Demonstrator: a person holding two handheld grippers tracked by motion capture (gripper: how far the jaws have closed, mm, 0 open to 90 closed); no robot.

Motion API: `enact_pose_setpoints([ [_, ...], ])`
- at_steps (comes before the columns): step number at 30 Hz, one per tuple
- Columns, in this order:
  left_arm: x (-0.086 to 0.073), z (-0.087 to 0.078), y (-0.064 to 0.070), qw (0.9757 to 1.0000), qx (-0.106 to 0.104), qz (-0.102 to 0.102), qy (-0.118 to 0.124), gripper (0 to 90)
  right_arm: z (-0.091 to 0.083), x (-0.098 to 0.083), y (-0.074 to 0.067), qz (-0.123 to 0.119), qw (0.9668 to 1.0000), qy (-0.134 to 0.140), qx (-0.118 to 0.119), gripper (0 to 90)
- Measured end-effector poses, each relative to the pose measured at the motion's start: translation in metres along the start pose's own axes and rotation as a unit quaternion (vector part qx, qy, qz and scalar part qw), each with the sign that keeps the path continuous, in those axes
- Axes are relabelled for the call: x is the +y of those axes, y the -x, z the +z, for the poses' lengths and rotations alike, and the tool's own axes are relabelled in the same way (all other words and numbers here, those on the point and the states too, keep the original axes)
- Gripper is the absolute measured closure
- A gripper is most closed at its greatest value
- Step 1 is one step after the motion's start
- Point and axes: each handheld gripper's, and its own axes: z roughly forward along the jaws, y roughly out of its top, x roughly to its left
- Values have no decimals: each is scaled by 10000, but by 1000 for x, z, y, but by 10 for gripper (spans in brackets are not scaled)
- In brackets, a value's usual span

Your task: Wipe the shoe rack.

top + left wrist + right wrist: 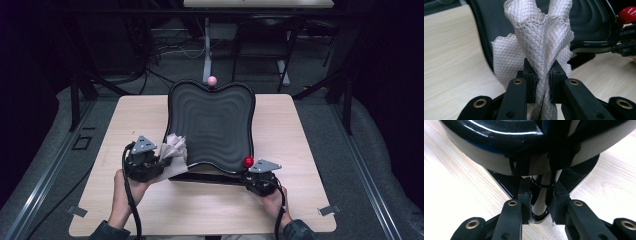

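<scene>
Left tongs (pixel 543 82) pinch the white cloth (pixel 541 45) at the tray's (pixel 210 125) near-left edge, while the right tongs (pixel 539 202) clamp the near-right rim, tilting it up off the surface (pixel 300 200). Grip's set — the wiping itself looks barely begun, the ribbed face still to cover.

black rippled tray (pixel 210 125), white quilted cloth (pixel 541 45)

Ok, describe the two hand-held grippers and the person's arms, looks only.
Each hand-held gripper, left and right, is a black block topped by a grey three-cornered plate, with a black cable trailing back past the wrist. In the gripper views, the left and right each show two black jaws on linked arms with brass-coloured rivets. The right one carries a red ball. The sleeves are dark grey-green.
</scene>
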Motion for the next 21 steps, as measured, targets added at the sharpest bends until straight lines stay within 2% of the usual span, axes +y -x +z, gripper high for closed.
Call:
enact_pose_setpoints([
  [8,-8,23,7,9992,230,132,-296,795,0,0,0,-28,10000,-28,-9,740],
  [11,-11,29,7,9988,321,78,-368,795,0,0,0,-15,10000,3,-4,741],
  [17,-14,32,5,9976,550,132,-389,796,0,0,0,-36,10000,-28,-30,741],
  [21,-14,31,5,9969,617,184,-449,797,0,1,-1,-41,10000,-38,-39,741],
])
